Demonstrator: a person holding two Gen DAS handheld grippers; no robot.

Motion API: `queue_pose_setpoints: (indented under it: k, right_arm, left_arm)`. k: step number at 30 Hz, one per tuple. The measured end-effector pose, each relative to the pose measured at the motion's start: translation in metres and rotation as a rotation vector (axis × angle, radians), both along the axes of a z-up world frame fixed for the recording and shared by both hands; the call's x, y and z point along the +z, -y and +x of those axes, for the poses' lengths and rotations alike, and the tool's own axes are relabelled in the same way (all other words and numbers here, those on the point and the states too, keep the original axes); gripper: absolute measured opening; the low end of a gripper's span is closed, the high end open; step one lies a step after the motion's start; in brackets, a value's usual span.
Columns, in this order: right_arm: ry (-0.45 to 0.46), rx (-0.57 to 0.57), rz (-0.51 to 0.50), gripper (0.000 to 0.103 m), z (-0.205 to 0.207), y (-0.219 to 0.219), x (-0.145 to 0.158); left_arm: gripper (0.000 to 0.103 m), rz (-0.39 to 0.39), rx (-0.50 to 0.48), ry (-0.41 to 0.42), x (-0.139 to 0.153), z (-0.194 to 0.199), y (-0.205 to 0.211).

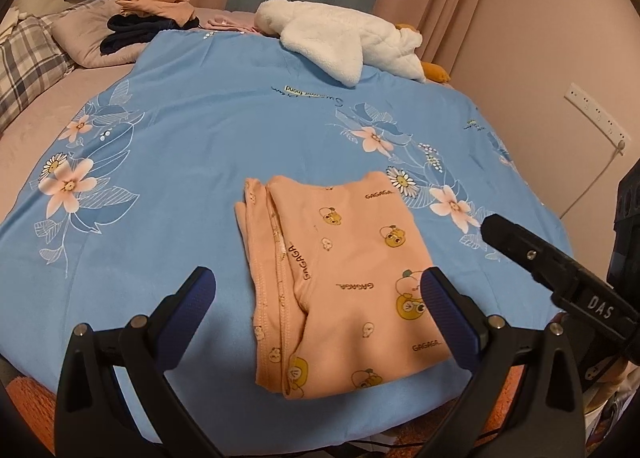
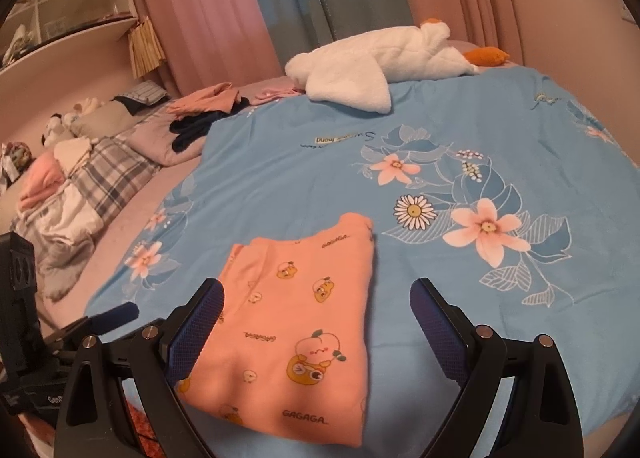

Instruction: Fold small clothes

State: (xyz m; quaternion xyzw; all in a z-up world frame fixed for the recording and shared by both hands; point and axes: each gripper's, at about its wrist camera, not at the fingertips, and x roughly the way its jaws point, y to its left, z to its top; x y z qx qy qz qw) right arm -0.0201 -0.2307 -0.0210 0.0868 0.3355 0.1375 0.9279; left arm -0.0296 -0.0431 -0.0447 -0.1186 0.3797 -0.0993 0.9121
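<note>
We face a bed under a blue floral sheet (image 1: 192, 130). On it, nearer us than the white plush goose (image 1: 348, 38), lies the folded peach garment (image 1: 344, 270): light, limp knit, best pinched at its layered hem. Left gripper (image 1: 320, 302) and right gripper (image 2: 316, 318) gape, empty.

Peach garment (image 1: 344, 282) (image 2: 296, 322) with duck cartoons and GAGAGA print, folded into a flat rectangle, on the bed, at 6 o'clock
</note>
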Motion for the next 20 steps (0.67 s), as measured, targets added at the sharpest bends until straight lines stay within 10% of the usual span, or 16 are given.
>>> queue_pose_setpoints:
  k: [20]
  right_arm:
    - [-0.002, -0.012, -0.036, 0.094, -0.0006, -0.0051, -0.0016]
  left_arm:
    - [0.102, 0.005, -0.002, 0.023, 0.0100, -0.0091, 0.0086]
